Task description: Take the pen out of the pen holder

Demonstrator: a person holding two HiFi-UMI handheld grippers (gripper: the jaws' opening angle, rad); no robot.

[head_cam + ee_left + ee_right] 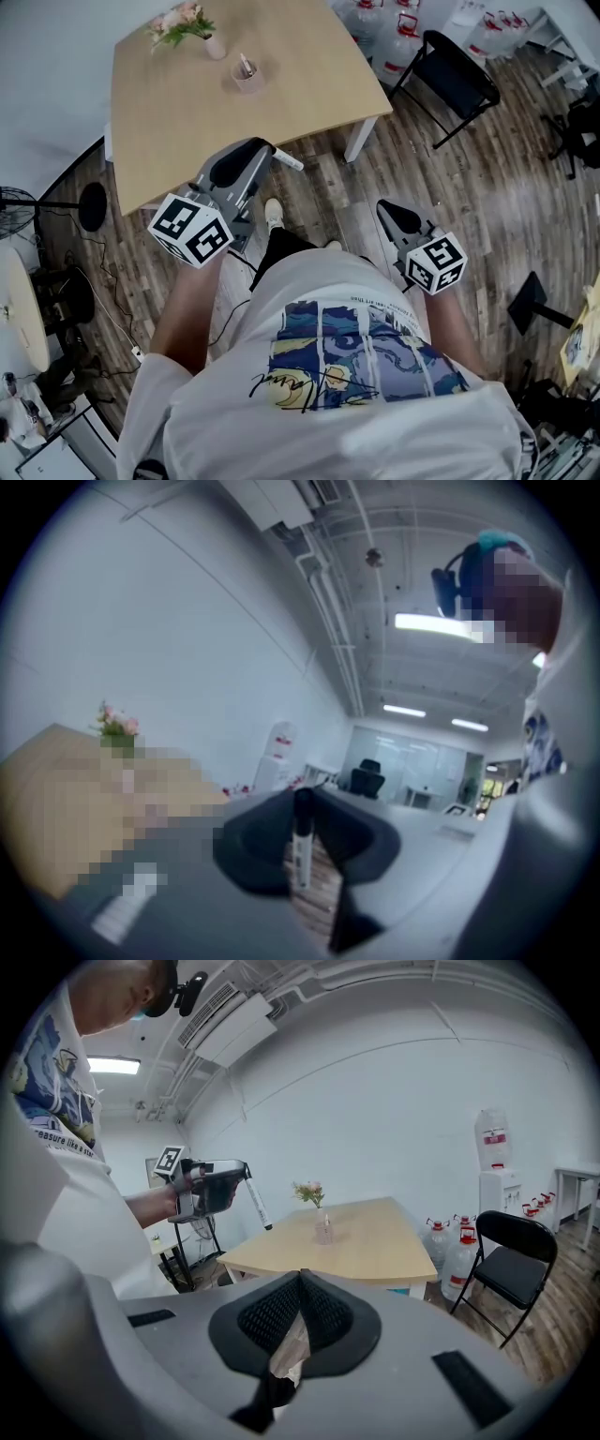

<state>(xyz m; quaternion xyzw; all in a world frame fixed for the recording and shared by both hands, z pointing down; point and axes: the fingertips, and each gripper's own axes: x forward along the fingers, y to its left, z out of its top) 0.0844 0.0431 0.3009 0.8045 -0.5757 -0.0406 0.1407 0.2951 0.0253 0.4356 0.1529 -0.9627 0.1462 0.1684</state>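
Observation:
My left gripper [265,148] is shut on a white pen [289,161] with a black cap, held over the floor just off the wooden table's [187,103] near edge. In the left gripper view the pen [302,841] stands pinched between the dark pads. In the right gripper view the pen [258,1206] slants down out of the left gripper [246,1174]. The small pinkish pen holder [248,77] stands on the table, with something thin still sticking up from it. My right gripper [389,214] hangs lower at the right, jaws together with nothing between them.
A vase of pink flowers [187,26] stands at the table's far side. A black folding chair [455,80] and water bottles [380,23] are at the right. A fan [19,199] and a stand base [92,206] are at the left. The person's feet [274,216] are on the wood floor.

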